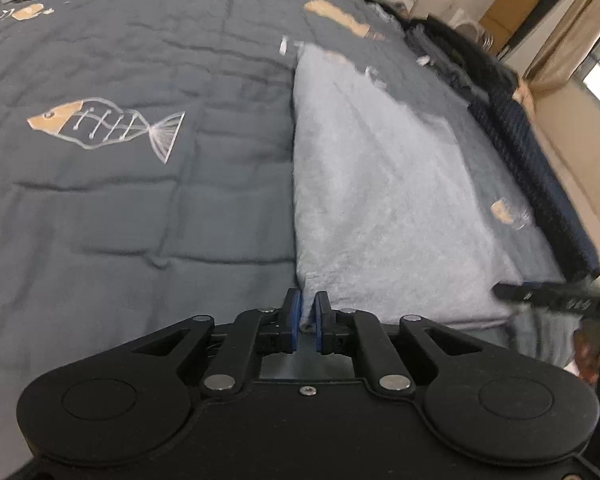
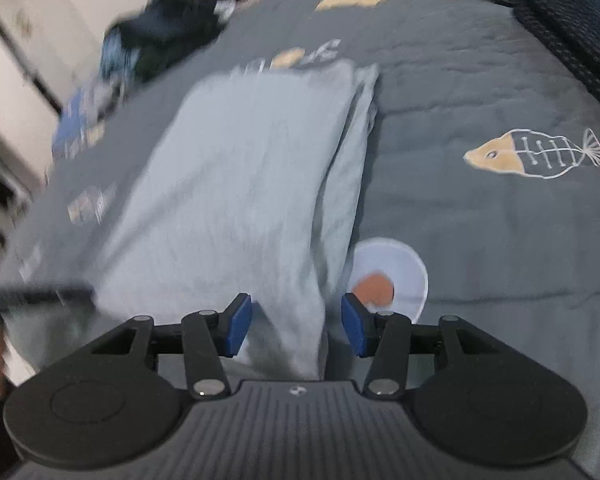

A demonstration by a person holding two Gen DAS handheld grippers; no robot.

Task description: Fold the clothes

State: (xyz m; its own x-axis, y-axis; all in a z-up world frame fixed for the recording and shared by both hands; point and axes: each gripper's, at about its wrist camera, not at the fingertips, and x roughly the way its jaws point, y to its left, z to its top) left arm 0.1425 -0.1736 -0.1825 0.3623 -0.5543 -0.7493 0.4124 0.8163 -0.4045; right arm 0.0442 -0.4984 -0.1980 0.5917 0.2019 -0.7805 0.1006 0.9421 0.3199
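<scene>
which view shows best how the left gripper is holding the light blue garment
The left wrist view: the left gripper is shut on the light blue garment's near corner. The right wrist view shows only the garment lying between the open right gripper, not that pinch.

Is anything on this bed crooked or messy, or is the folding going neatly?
Mostly neat, with one flaw. On the light blue garment, a strip of the under layer sticks out past the folded top layer along one long side, so the edges are not lined up. The left gripper pinches a near corner; the right gripper is open.
</scene>
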